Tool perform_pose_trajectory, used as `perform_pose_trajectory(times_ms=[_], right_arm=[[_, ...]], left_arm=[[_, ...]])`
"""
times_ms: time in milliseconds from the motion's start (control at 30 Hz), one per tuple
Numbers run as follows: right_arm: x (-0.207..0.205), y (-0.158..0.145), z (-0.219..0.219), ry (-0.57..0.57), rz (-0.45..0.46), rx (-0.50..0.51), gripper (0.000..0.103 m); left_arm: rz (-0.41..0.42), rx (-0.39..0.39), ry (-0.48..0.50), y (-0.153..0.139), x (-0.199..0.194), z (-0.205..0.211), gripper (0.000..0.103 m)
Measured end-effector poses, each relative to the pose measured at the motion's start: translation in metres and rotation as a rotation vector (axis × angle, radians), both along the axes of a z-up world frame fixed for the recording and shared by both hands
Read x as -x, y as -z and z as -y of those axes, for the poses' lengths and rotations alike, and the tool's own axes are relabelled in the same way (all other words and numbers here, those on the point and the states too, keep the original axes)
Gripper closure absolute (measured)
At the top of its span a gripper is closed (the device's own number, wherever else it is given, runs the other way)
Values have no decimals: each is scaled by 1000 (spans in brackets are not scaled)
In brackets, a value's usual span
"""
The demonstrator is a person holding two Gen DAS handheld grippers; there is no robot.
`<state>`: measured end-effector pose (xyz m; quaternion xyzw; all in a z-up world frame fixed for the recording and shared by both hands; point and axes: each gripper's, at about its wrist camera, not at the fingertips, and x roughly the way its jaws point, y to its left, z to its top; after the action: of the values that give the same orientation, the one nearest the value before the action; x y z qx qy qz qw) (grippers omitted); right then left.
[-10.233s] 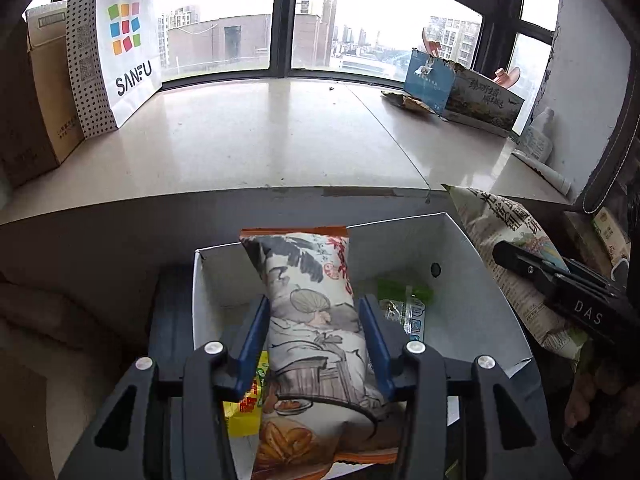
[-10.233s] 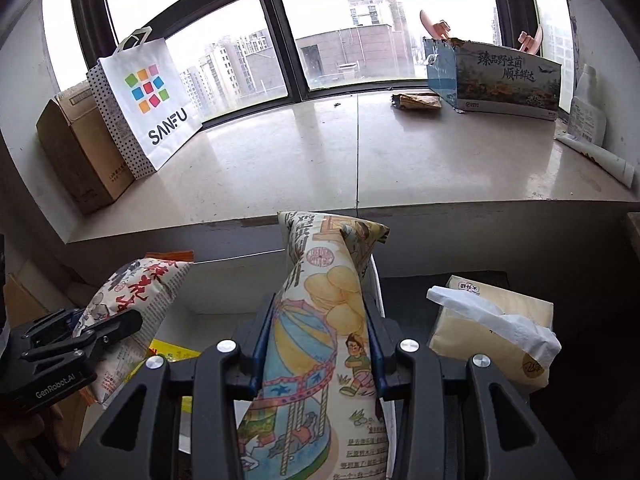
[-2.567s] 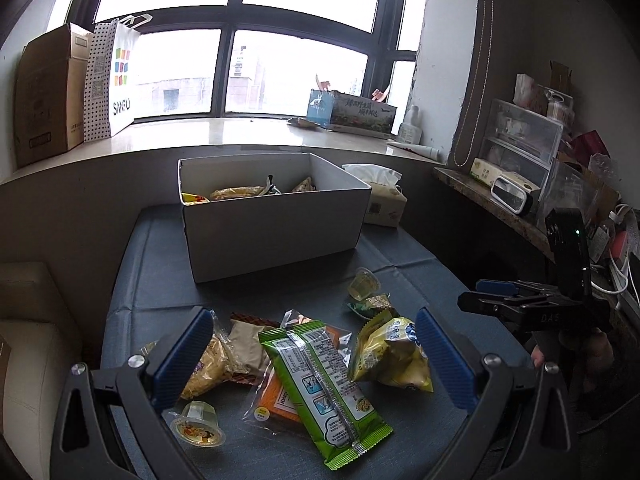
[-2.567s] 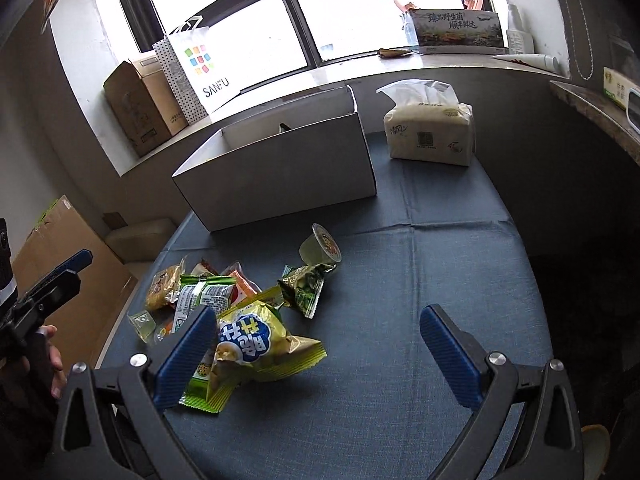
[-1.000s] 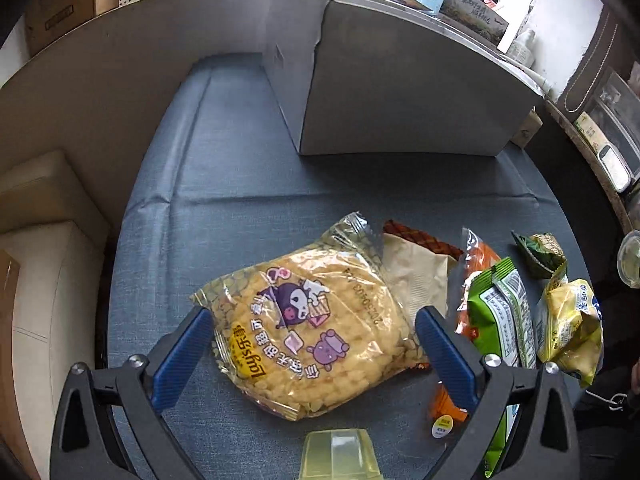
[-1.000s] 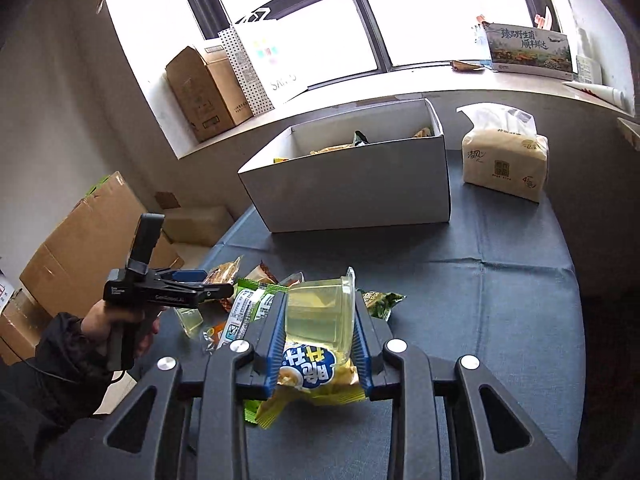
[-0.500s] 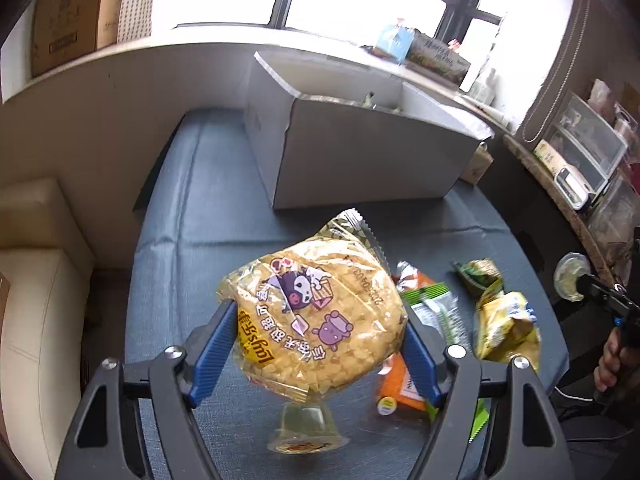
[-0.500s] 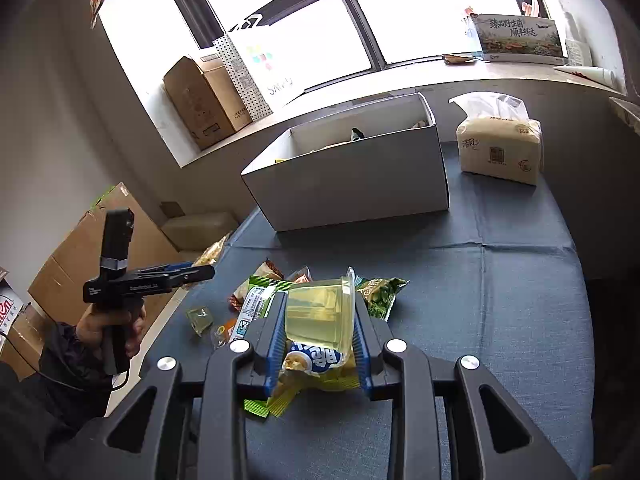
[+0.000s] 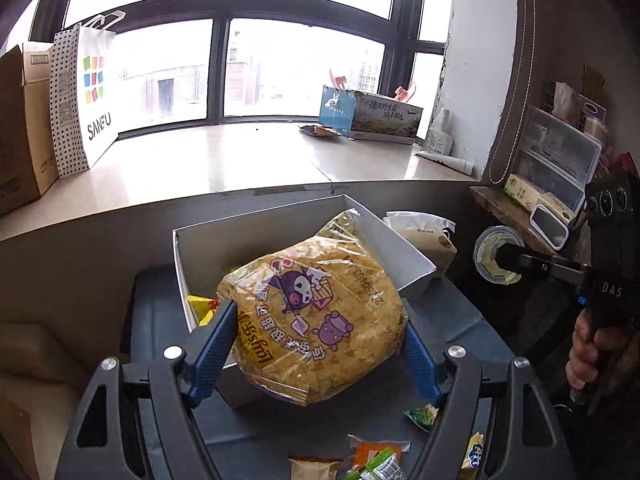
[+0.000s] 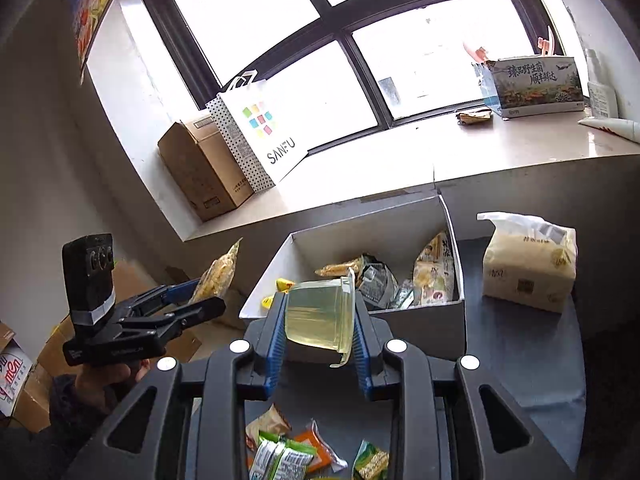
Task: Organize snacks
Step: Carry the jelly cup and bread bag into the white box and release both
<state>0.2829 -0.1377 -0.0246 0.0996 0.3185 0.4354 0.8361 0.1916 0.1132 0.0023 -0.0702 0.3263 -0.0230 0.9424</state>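
My left gripper (image 9: 316, 344) is shut on a round yellow snack bag (image 9: 316, 312) with purple cartoon figures, held up in front of the open white box (image 9: 208, 240). My right gripper (image 10: 318, 332) is shut on a clear jelly cup (image 10: 320, 316), held just before the box's near wall (image 10: 424, 332). The box holds several snack packets (image 10: 434, 268). In the left wrist view the right gripper (image 9: 504, 258) with the cup shows at the right. In the right wrist view the left gripper (image 10: 192, 300) with the yellow bag (image 10: 218, 272) shows at the left. Loose snacks (image 10: 284, 456) lie on the blue cloth below.
A tissue pack (image 10: 528, 264) stands right of the box on the blue cloth (image 10: 520, 360). Behind is a window ledge (image 9: 224, 160) with a SANFU bag (image 9: 86, 96), a cardboard box (image 10: 200, 168) and a printed carton (image 10: 536, 84). Shelves (image 9: 556, 160) crowd the right wall.
Both grippers have lifted and moved toward the white box, the left with the yellow bag, the right with the jelly cup. The box now looms close in both views.
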Motion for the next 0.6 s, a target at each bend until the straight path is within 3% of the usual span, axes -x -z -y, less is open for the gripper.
perform_pose_trajectory(times_ms=[133, 367, 433, 500, 533, 567, 600], right_arm=[[-50, -6, -29, 50, -23, 17, 71], [-116, 13, -77, 107, -85, 130, 71], [-125, 17, -89, 118, -86, 164, 71], [-134, 23, -98, 139, -102, 199, 68], [-140, 26, -99, 134, -122, 194, 50], [-143, 29, -99, 129, -149, 180, 11], [-144, 31, -98, 151, -160, 167, 0]], left_arm=[[-32, 9, -47, 1, -52, -8, 22], [-133, 14, -143, 18, -118, -21, 22], [-163, -10, -146, 27, -130, -19, 20], [-186, -12, -160, 34, -132, -20, 4], [-185, -10, -168, 36, -132, -21, 0], [-182, -12, -178, 37, -132, -22, 0], [-180, -16, -183, 37, -131, -23, 0]])
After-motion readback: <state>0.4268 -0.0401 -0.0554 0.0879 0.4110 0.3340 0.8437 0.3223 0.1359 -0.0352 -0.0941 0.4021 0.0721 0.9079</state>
